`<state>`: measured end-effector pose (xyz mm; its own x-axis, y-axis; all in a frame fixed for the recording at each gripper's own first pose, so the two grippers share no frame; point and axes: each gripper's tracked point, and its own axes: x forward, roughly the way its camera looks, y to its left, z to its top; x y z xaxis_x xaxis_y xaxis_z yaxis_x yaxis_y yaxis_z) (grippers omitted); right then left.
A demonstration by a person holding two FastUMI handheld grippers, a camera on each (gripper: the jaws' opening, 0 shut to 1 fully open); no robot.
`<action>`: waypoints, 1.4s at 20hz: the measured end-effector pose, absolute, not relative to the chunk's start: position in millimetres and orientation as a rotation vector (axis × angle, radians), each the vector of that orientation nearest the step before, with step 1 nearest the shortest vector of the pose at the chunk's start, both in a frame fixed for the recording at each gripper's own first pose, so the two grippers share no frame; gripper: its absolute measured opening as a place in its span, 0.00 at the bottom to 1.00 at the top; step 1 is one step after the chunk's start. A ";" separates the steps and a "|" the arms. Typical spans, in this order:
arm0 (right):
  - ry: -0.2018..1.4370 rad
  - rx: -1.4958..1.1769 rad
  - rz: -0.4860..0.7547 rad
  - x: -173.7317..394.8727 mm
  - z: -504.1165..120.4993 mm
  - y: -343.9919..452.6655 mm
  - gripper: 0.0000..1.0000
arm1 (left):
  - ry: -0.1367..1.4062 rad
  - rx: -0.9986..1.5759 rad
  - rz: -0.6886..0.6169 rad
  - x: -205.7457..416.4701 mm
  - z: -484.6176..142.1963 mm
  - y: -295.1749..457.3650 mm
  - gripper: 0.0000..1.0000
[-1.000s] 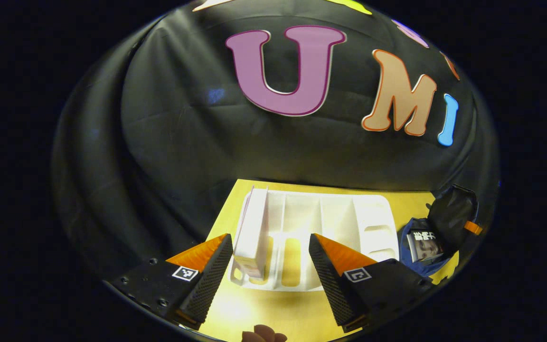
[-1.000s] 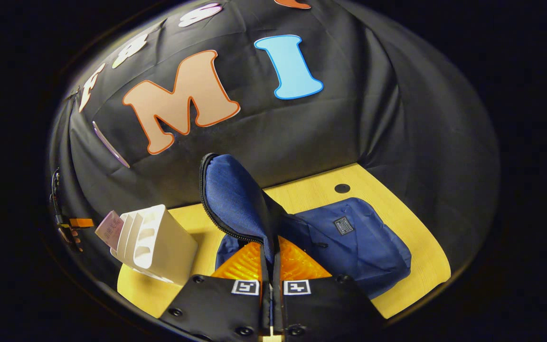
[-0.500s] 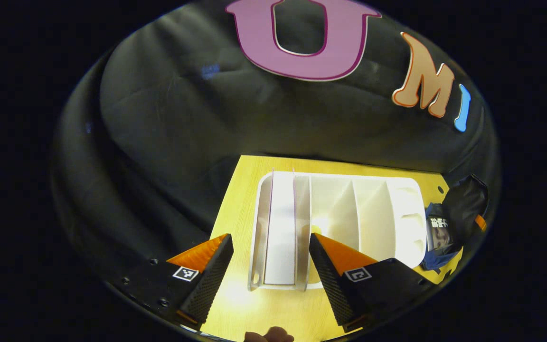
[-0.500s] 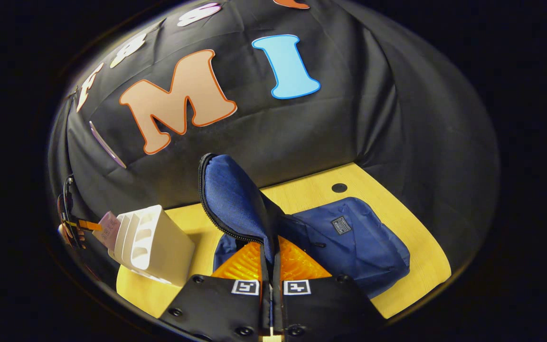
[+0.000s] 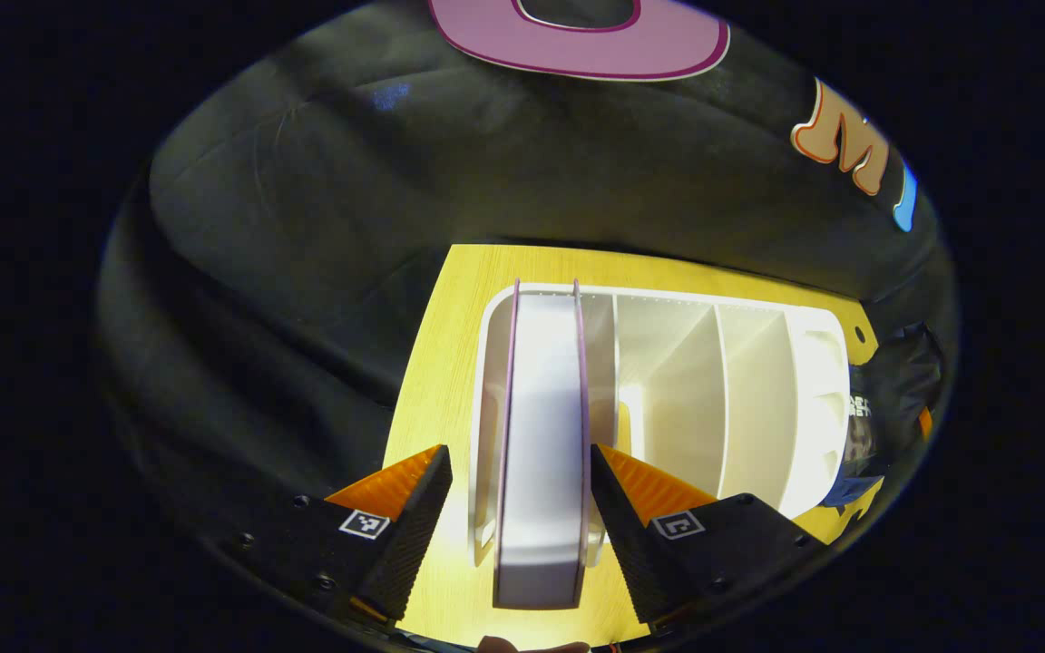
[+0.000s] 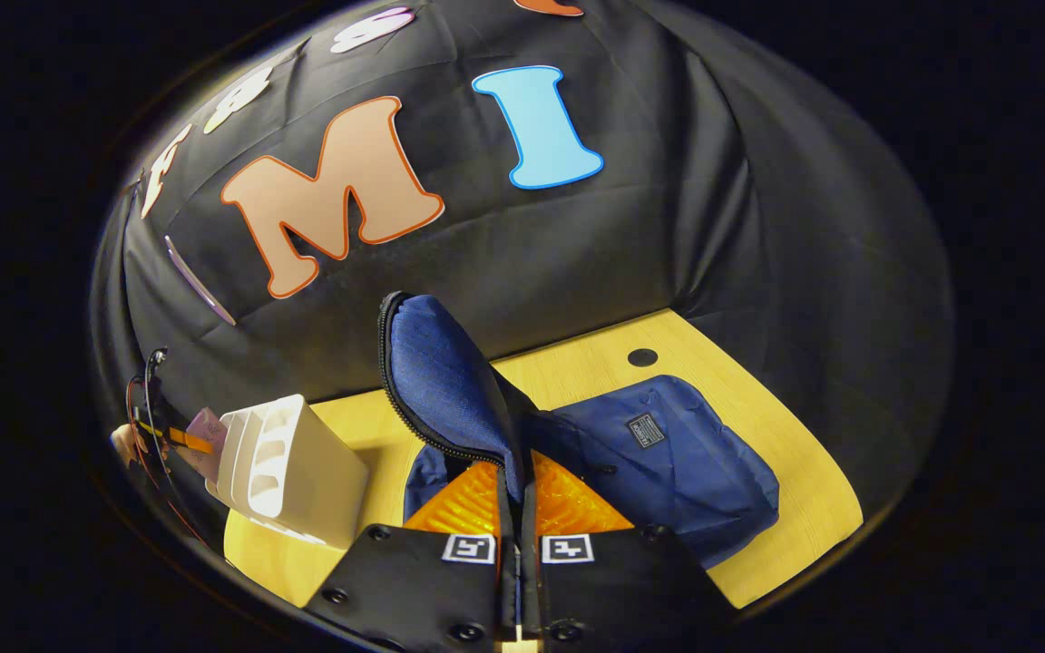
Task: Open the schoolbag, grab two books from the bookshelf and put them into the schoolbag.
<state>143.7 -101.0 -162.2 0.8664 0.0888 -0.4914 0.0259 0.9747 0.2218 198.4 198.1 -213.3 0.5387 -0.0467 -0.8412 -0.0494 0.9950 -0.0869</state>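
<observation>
In the left gripper view a book with purple covers stands page-edge up in the leftmost slot of the white bookshelf. My left gripper is open and straddles the book's near end; the right finger sits almost against the cover, the left one stands apart. In the right gripper view my right gripper is shut on the raised flap of the blue schoolbag, holding it up. A second book lies inside the bag at the right edge of the left gripper view.
Everything rests on a yellow wooden table with a round hole behind the bag. The bookshelf stands left of the bag, with the other gripper and a hand at its far side. Black cloth walls close in behind.
My left gripper has moved in on the bookshelf until its open fingers straddle the purple book. The right gripper keeps holding the flap, nearly still.
</observation>
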 end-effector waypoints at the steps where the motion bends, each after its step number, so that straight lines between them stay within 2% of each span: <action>1: 0.522 0.228 0.032 143.4 -162.2 -101.9 0.05 | 1.027 -0.103 -0.004 196.4 -216.2 198.2 0.89; 3: 0.519 0.233 0.028 143.1 -162.5 -103.2 0.05 | 1.059 -0.110 -0.001 193.9 -222.0 203.1 0.82; 5: 0.520 0.238 0.027 143.0 -163.0 -103.5 0.05 | 1.078 -0.115 0.006 191.3 -226.8 202.7 0.64; 6: 0.520 0.238 0.026 142.9 -163.4 -103.4 0.05 | 1.070 -0.136 -0.015 192.9 -224.5 197.6 0.48; 7: 0.520 0.241 0.027 143.1 -163.7 -102.9 0.05 | 1.083 -0.148 -0.023 189.7 -225.2 191.5 0.46; 8: 0.520 0.240 0.027 143.8 -164.1 -102.6 0.05 | 1.096 -0.144 -0.028 186.1 -225.6 191.0 0.39; 21: 0.521 0.248 0.021 144.2 -166.3 -105.4 0.05 | 1.106 -0.130 -0.037 188.9 -220.5 194.6 0.37; 28: 0.526 0.244 0.023 145.1 -166.9 -103.9 0.05 | 1.094 -0.278 -0.025 188.2 -200.5 200.1 0.39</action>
